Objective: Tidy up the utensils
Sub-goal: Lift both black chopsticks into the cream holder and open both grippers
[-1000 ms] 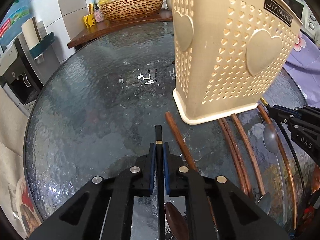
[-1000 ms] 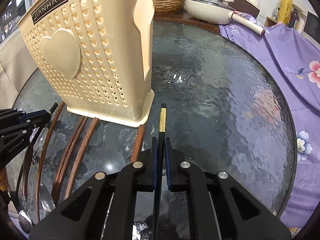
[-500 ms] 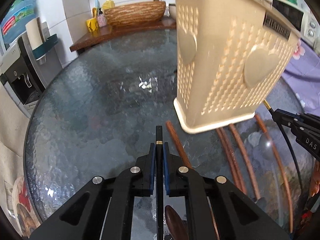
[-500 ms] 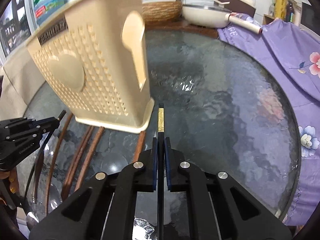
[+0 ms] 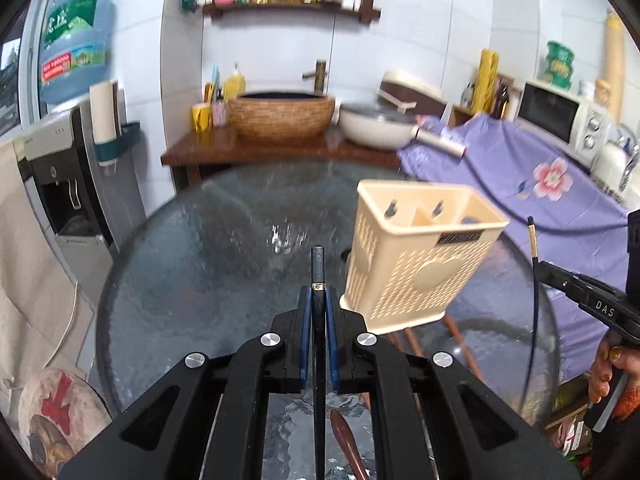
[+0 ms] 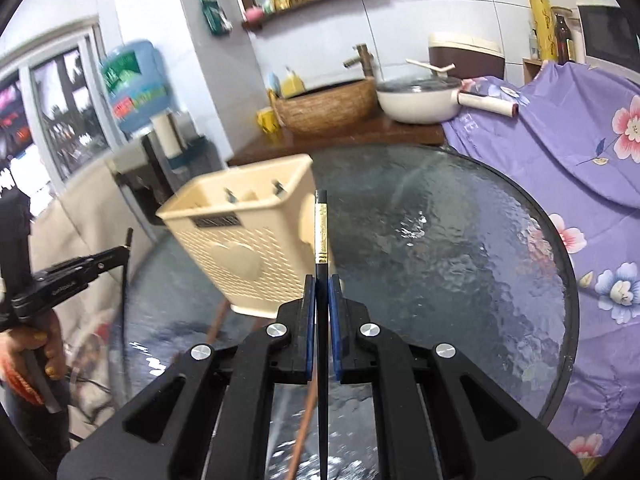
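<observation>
Two black chopsticks, one clamped in the left gripper (image 5: 318, 312) and one in the right gripper (image 6: 322, 300), raised tips-up near the cream holder (image 5: 420, 256) on the glass table (image 5: 200, 280), presumably for dropping in.

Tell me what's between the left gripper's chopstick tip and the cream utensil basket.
Nothing: in the left wrist view only bare glass table shows between the chopstick tip and the basket.

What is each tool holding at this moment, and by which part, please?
Each holds one black chopstick. The left tool and the right tool both clamp near the gold-banded top end, which pokes out past the pads.
</observation>
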Available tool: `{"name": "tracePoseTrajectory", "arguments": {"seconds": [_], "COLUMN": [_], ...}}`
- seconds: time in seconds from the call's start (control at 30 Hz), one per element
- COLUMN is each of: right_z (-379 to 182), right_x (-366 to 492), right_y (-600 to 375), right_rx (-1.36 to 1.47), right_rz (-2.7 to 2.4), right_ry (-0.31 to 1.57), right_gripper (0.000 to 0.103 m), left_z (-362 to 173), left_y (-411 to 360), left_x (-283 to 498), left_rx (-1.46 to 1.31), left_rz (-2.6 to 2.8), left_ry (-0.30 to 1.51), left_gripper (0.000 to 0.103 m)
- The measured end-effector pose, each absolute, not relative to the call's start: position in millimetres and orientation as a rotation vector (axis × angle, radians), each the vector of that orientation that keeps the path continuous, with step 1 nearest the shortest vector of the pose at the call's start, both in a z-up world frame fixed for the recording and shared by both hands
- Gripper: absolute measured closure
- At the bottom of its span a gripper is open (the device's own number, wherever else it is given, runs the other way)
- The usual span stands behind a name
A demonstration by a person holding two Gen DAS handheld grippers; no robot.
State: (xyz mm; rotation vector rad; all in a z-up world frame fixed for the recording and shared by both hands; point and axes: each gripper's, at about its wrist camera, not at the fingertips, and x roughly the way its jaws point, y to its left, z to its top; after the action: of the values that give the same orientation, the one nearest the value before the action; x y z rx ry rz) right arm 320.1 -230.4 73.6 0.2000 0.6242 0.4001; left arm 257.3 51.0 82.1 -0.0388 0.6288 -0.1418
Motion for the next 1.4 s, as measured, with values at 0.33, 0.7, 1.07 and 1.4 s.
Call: {"name": "tracePoseTrajectory", "arguments": {"seconds": [0.33,0.7,1.07,1.4], "right_z": [111,129,154,229], "right_x": [278,267,274,291], "right_y": [-236,-234,-227,-213], "right_rx": [0.157,0.12,0.115,0.094], "right_rz": [0.432,0.454,0.5,0.517], "right_ry": [0.54,0.506,0.491,0.357], "right_gripper": [0.096,0.096,0.096,0.096], "left_z": [117,132,159,237], "left_y": [53,54,46,36], "left_x": [225,209,212,233], "left_rx": [-0.021,-0.022,-0.004,-0.032], "left_rz": [-0.156,-0.171,-0.218,-0.258], "left_ry": [0.536,0.492,0.457,0.343], "left_gripper": [0.096,0.096,0.096,0.096]}}
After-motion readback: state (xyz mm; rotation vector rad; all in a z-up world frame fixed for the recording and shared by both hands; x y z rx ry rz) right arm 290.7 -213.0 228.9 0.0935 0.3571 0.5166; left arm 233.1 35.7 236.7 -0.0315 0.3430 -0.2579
